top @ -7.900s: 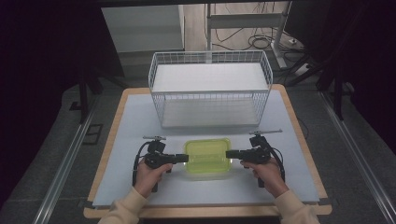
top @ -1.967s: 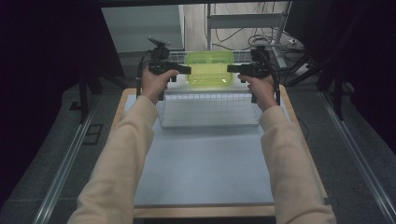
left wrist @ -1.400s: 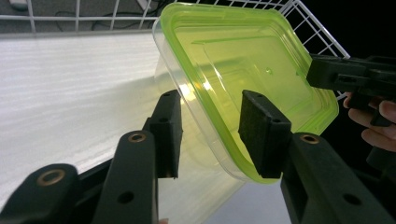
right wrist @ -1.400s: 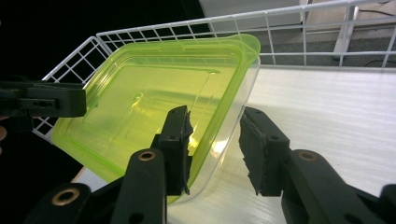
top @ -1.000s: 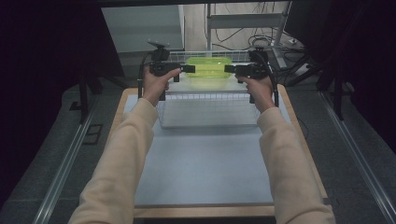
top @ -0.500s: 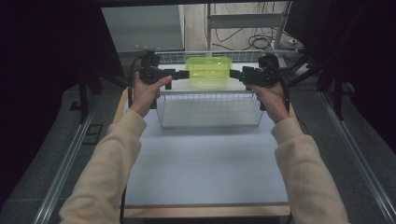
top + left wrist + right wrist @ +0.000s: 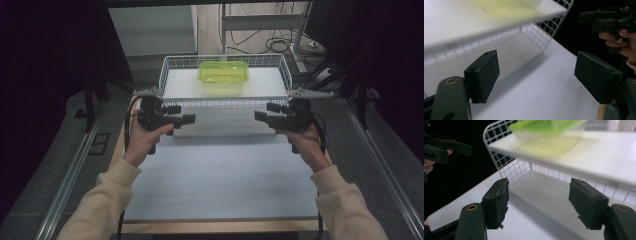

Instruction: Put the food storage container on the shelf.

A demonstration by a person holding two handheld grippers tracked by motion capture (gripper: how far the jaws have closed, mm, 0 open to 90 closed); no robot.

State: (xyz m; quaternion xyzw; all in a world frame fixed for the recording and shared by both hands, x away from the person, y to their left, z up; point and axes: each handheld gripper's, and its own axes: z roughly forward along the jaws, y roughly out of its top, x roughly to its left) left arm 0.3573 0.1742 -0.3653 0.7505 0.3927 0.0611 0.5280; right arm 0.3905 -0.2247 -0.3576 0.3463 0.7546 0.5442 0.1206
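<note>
Green container (image 7: 223, 72) resting on the white shelf of the wire rack (image 7: 170, 70), with left gripper (image 7: 184, 114) and right gripper (image 7: 264, 112) both empty, jaws apart, near the rack's front.

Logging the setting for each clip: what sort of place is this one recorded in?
Probably a lab or data-collection workstation, not a home: a bare white-topped table with metal rails alongside, loose cables on the floor behind, dark surroundings, and a white wire rack holding a green container.
</note>
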